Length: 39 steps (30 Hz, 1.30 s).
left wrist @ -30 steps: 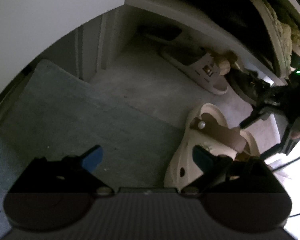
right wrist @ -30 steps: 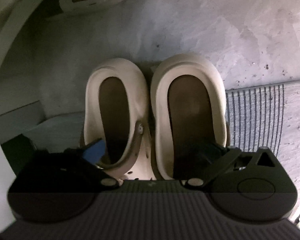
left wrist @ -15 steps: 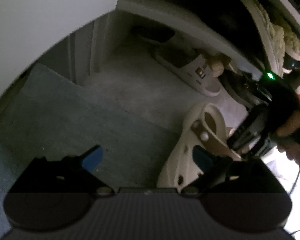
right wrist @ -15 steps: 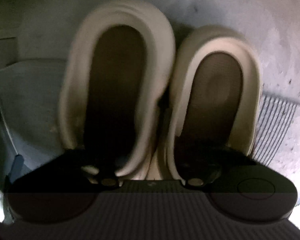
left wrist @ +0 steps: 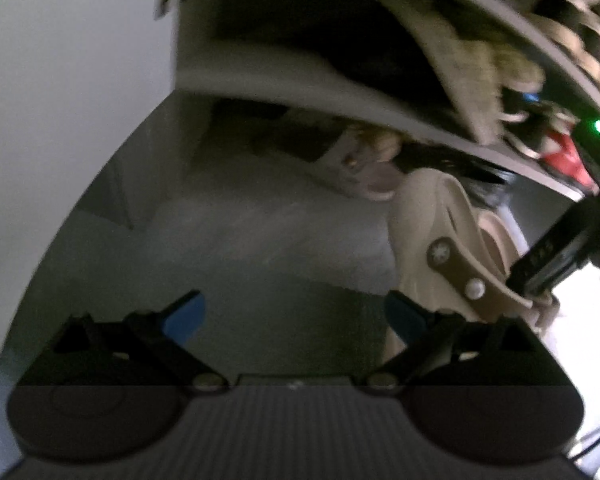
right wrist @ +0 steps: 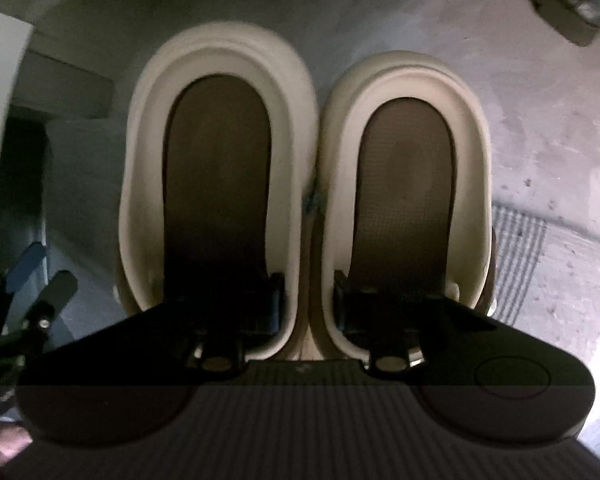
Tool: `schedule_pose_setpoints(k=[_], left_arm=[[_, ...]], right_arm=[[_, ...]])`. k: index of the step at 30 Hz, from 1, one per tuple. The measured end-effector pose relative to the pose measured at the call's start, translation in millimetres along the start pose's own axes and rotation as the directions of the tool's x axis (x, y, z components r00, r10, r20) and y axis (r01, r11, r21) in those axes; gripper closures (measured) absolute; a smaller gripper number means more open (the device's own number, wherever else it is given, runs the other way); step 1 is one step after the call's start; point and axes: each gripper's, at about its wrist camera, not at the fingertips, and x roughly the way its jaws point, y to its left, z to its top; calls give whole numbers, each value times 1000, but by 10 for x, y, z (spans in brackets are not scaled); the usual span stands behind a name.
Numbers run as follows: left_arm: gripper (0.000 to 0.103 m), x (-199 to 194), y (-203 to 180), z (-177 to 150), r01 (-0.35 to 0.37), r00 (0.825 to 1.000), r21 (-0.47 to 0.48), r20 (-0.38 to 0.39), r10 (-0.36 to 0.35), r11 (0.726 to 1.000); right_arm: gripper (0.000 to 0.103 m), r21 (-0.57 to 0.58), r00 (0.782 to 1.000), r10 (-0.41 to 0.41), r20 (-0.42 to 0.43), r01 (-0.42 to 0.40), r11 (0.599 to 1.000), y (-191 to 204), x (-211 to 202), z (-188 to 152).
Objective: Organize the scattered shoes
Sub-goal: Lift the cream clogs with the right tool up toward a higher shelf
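Note:
A pair of cream clogs with brown insoles fills the right wrist view, side by side, heels toward the camera. My right gripper has one finger inside each clog. Its jaws are closing, and the pads pinch the two inner walls together. In the left wrist view the clogs hang tilted above the floor at the right, a brown heel strap showing. My left gripper stands open beside them with nothing between its blue pads.
A shoe rack shelf spans the top of the left wrist view, with fluffy slippers and a red shoe on it. A pale sandal lies under the lowest shelf. A ribbed floor strip runs right of the clogs.
The right gripper went from wide open to pinching the clogs' inner walls and lifted the pair off the floor. The left gripper rose and rolled, staying open.

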Motion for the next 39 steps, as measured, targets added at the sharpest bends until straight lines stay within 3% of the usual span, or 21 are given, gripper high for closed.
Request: schedule_pose_setpoints(k=[5,10,13,15,18,23,28,34,39], left_arm=[[6,-296,-222,170,9,1000,30,-31,-8,1000],[6,-876,-510,344,50,999,135,4,-51,990],[6,-1286,-744,304,41,999,239,11,-44,970],[6,-1471,-840,260,39,999,263,-2,-40,964],[5,-1710,-1015,189,23,999,278,-28,-16,960],[5,-1787,-1473,280,31,998,318,-66,-10,948],[5,-1882,-1961,593,30,1000,312,-9,-29,950],[5,-1864,-2450,1127,-28,998,281,57,12,959],[5,-1598,-2648,1542,-42,999,218,43,33,975]], right_arm=[[75,27,996,28,86,-31,999,-37,-354,-176],[75,64,991,37,131,-46,997,44,-986,-383],[75,82,988,35,152,-48,995,67,-1386,-477],[75,69,981,20,192,-34,997,138,-1758,-507],[75,64,973,12,228,-28,998,157,-2000,-472],[76,45,954,33,299,-49,998,275,-2758,-436],[76,-4,937,69,342,-72,997,454,-3488,-335],[75,-26,922,67,380,-61,998,513,-4001,20],[76,-36,920,51,388,-40,999,497,-4160,490]])
